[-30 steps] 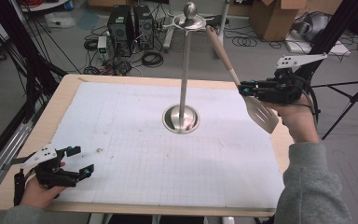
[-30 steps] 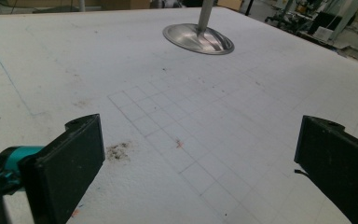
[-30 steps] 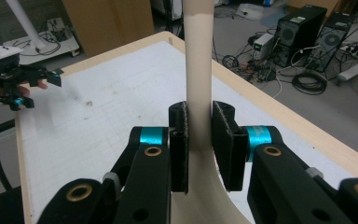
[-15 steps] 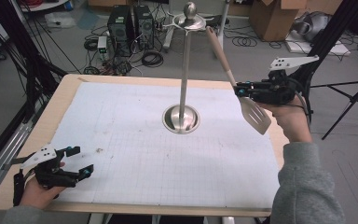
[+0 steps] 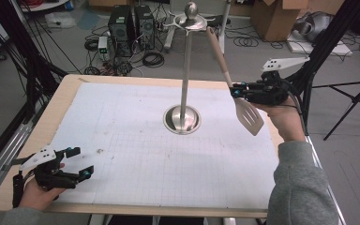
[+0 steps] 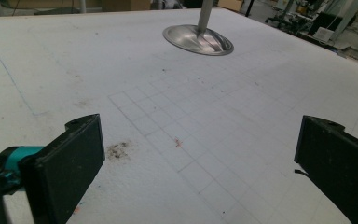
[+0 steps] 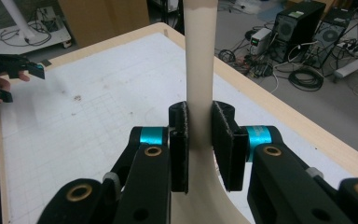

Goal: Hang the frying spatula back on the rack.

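Observation:
A spatula (image 5: 249,115) with a pale wooden handle and a slotted metal head hangs tilted above the table's right side, head down. My right gripper (image 5: 235,89) is shut on its handle (image 7: 199,88) just above the head. The handle's top end reaches up close to the hooks at the top of a metal stand (image 5: 184,70), whose round base (image 6: 198,39) sits mid-table. My left gripper (image 5: 77,165) rests at the near left corner of the white grid mat (image 5: 136,154), its jaws open wide with nothing between them (image 6: 198,156). It appears far off in the right gripper view (image 7: 9,70).
The wooden table edge (image 5: 70,79) frames the mat. Behind the table, computer towers (image 5: 131,23), coiled cables and cardboard boxes (image 5: 274,18) stand on the floor. A black tripod (image 5: 351,89) stands off the right side.
The right hand has shifted the spatula slightly left, toward the stand's pole. The left gripper has stayed in place.

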